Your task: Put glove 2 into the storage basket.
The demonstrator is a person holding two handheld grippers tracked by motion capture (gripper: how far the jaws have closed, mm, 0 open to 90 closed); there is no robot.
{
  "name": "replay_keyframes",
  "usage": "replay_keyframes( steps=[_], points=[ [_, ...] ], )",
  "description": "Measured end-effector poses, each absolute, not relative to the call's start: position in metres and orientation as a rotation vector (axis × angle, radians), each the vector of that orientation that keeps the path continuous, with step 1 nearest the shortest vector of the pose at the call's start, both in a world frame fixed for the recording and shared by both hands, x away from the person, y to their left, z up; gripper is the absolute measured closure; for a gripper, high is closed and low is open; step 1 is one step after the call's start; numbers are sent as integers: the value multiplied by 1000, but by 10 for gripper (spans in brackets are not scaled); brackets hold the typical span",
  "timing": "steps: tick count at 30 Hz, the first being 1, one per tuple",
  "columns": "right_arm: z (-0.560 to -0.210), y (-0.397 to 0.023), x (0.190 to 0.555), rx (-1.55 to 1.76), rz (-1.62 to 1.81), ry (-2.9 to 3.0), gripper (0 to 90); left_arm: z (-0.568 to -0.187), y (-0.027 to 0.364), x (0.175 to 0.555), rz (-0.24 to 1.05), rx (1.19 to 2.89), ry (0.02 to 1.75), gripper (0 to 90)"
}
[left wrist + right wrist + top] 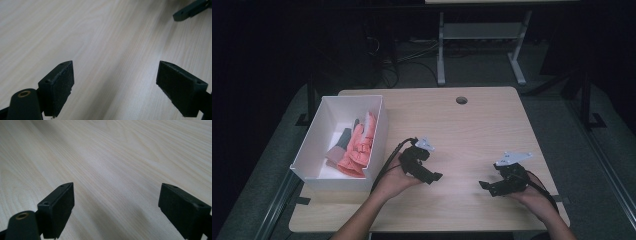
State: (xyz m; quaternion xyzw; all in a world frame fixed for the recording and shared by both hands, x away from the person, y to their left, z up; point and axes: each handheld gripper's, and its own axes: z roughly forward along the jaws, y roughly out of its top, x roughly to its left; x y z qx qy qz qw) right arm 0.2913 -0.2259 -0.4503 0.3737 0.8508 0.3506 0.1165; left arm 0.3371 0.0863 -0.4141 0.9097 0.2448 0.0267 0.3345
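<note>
High view: I see gloves [357,147] sitting in white box [323,117], just off left gripper's [438,176] outer side. Right gripper [482,184] opposite, well apart from box. Both spread wide, holding nothing, over bare table [472,130]. Looks like packing done, nothing left I can spot.

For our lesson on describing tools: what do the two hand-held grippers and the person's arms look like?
Each black hand-held gripper, left and right, has two flat, blocky jaws with dark pads, a grey three-cornered plate on top and a trailing black cable. A brass-coloured ring sits near one jaw's base. The forearms look bare, with no sleeves in view.
</note>
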Motion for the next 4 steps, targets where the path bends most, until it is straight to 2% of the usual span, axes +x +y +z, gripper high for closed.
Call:
replay_keyframes(
  steps=[4],
  points=[
    [-451,-226,291,1093,1026,2490,131,-418,90,337,88,2362,645,142]
  ],
)
